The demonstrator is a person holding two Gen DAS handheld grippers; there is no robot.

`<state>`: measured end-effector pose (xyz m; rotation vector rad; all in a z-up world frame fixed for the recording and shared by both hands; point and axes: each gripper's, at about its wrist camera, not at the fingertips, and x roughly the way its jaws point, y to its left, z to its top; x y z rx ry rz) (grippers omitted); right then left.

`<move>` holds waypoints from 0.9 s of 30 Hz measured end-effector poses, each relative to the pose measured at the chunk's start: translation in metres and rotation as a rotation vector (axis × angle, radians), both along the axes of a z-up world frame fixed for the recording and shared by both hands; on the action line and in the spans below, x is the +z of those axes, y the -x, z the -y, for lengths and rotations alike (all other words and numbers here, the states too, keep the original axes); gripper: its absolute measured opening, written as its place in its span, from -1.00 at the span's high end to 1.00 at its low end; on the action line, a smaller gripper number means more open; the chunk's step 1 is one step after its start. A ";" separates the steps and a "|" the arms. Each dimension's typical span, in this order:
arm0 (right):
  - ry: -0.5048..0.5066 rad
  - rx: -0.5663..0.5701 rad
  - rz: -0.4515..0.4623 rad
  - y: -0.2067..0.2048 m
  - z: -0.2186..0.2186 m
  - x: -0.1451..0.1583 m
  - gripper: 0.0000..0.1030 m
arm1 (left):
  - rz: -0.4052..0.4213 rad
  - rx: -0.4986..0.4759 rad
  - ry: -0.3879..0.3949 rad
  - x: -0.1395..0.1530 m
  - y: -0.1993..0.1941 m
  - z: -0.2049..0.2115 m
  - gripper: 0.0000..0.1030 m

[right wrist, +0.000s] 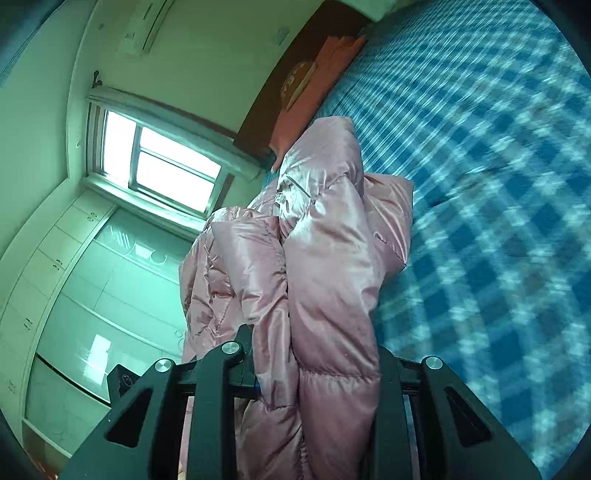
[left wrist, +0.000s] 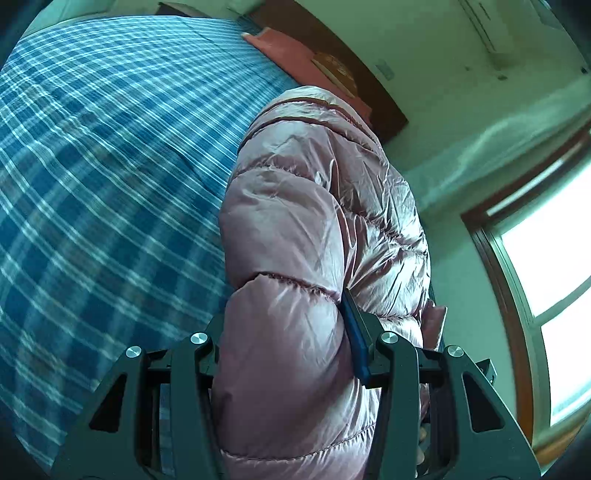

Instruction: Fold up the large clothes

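Observation:
A shiny pink puffer jacket hangs lifted above a bed with a blue plaid cover. My left gripper is shut on a thick quilted fold of the jacket, which fills the gap between its fingers; a blue pad presses the fabric. In the right wrist view the jacket is bunched and held up over the plaid bed. My right gripper is shut on another padded part of the jacket. Both sets of fingertips are hidden by the fabric.
A pink pillow lies at the dark wooden headboard. A bright window and white wardrobe doors stand beside the bed. An air conditioner hangs on the wall.

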<state>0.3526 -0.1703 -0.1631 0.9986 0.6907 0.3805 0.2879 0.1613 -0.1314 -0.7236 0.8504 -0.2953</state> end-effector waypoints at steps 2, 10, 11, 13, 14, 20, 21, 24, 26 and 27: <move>0.003 0.019 -0.014 -0.012 -0.012 -0.005 0.50 | -0.021 0.021 -0.010 -0.008 -0.010 -0.014 0.10; 0.020 0.054 -0.119 -0.047 -0.027 -0.038 0.50 | -0.100 0.052 -0.029 -0.047 -0.031 -0.031 0.09; 0.026 0.057 -0.121 -0.047 -0.028 -0.039 0.50 | -0.097 0.051 -0.039 -0.047 -0.032 -0.030 0.08; 0.026 0.061 -0.125 -0.046 -0.027 -0.042 0.50 | -0.094 0.047 -0.047 -0.047 -0.032 -0.029 0.08; 0.021 0.062 -0.128 -0.046 -0.027 -0.043 0.50 | -0.095 0.046 -0.045 -0.048 -0.033 -0.029 0.08; 0.048 0.071 -0.133 -0.051 -0.028 -0.041 0.33 | -0.096 0.036 -0.048 -0.044 -0.032 -0.028 0.04; 0.058 0.070 -0.136 -0.053 -0.028 -0.039 0.26 | -0.094 0.034 -0.058 -0.043 -0.033 -0.027 0.00; 0.100 0.073 -0.141 -0.053 -0.026 -0.033 -0.04 | -0.081 0.007 -0.105 -0.032 -0.034 -0.025 -0.14; 0.132 0.062 -0.137 -0.054 -0.023 -0.026 -0.20 | -0.066 0.006 -0.110 -0.026 -0.034 -0.026 -0.29; 0.138 0.061 -0.128 -0.056 -0.020 -0.021 -0.24 | -0.050 0.007 -0.109 -0.022 -0.036 -0.028 -0.38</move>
